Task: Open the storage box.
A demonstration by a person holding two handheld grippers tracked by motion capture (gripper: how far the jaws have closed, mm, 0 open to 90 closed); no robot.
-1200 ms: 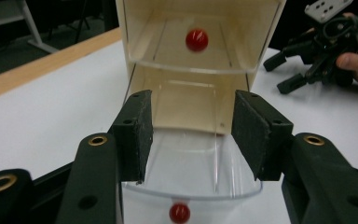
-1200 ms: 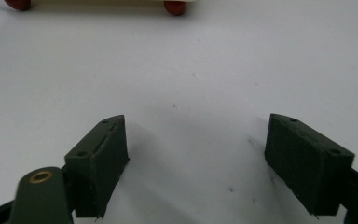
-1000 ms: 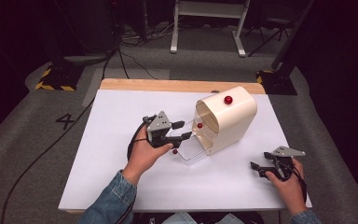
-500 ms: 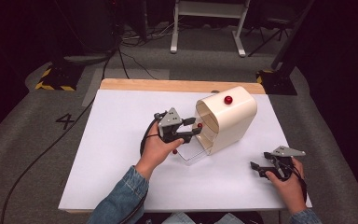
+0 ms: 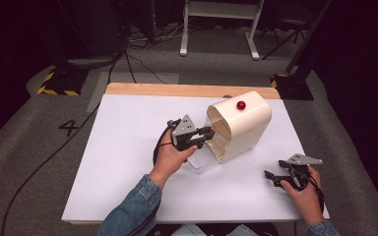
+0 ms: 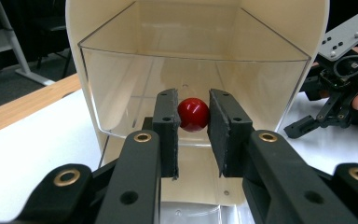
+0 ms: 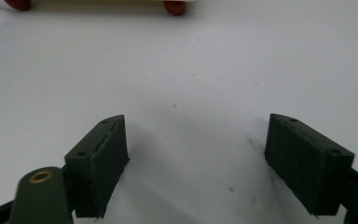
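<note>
A cream, round-topped box stands on the white table with its open side facing left. A clear panel spans that opening and carries a red knob. My left gripper is at the opening, and both pads of the left gripper touch the knob, so it is shut on it. A second red knob sits on the box's top. My right gripper rests low at the table's front right, and in its own view the right gripper is wide open over bare table.
A clear flap lies on the table below the box's opening. Red feet of the box show at the top of the right gripper view. A wooden strip edges the table's far side, with dark floor, cables and stand legs beyond.
My left gripper has moved right to the box's opening and closed around the red knob on the clear panel. The right gripper has stayed in place.
</note>
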